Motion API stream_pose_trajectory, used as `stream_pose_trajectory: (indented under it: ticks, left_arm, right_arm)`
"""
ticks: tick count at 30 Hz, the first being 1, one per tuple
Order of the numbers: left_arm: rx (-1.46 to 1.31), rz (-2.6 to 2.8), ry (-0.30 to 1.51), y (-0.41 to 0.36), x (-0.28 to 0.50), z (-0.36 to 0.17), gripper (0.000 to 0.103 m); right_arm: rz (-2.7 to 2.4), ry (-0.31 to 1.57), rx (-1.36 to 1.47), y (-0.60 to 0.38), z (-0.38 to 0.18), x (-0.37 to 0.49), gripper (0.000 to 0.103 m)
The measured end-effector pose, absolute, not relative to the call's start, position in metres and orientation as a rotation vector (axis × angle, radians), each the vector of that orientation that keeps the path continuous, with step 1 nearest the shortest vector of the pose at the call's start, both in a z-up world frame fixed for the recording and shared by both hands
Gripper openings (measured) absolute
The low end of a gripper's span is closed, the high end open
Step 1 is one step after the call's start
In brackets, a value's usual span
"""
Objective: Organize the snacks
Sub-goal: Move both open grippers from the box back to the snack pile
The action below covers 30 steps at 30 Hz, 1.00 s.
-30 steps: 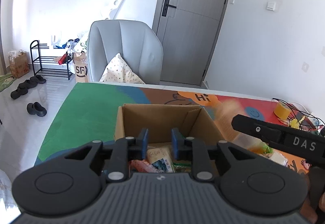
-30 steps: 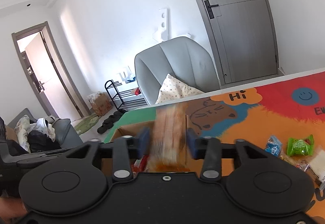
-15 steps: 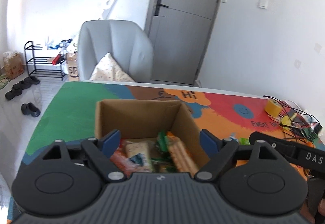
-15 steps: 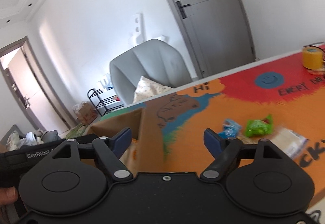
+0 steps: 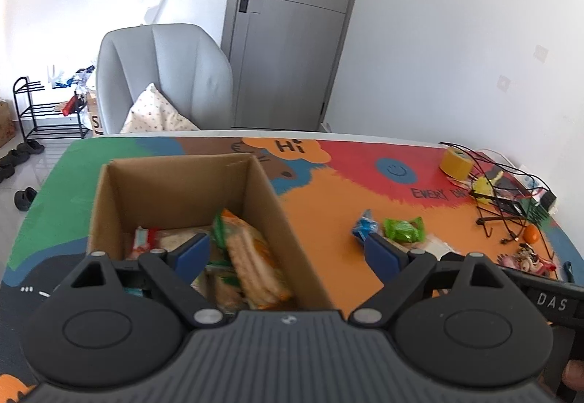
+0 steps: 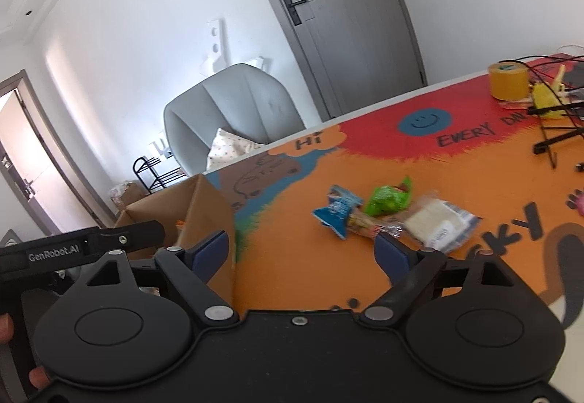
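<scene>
An open cardboard box [image 5: 182, 180] stands on the colourful mat and holds several snack packs, with an orange biscuit pack [image 5: 252, 257] on top. My left gripper [image 5: 288, 253] is open and empty over the box's right wall. My right gripper [image 6: 303, 249] is open and empty, to the right of the box [image 6: 208, 206]. On the mat lie a blue pack [image 6: 337, 211], a green pack [image 6: 388, 198] and a clear cracker pack [image 6: 440, 226]. The blue pack [image 5: 363, 227] and green pack [image 5: 403, 229] also show in the left wrist view.
A yellow tape roll [image 6: 507, 80], black wires and a stand [image 6: 558, 133] clutter the table's far right. Small trinkets [image 5: 525, 253] lie near the right edge. A grey chair [image 5: 164, 78] with a cushion stands behind the table.
My right gripper let go of the orange biscuit pack into the box, opened, and swung right toward the loose packs. My left gripper opened wide and shifted right.
</scene>
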<state>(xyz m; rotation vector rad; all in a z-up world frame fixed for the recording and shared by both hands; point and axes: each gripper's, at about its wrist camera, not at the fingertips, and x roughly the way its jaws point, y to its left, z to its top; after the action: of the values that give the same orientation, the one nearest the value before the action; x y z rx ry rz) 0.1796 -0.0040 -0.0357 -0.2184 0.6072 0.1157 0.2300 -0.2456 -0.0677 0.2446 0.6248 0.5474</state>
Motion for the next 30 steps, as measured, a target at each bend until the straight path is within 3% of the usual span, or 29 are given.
stream_pose_trajectory:
  ticks: [30]
  left_arm:
    - [-0.194,-0.043,0.660,-0.087,0.235,-0.061,0.088]
  right_arm:
    - [0.407,0.637,0.237,-0.312,-0.102,0.265,0.088]
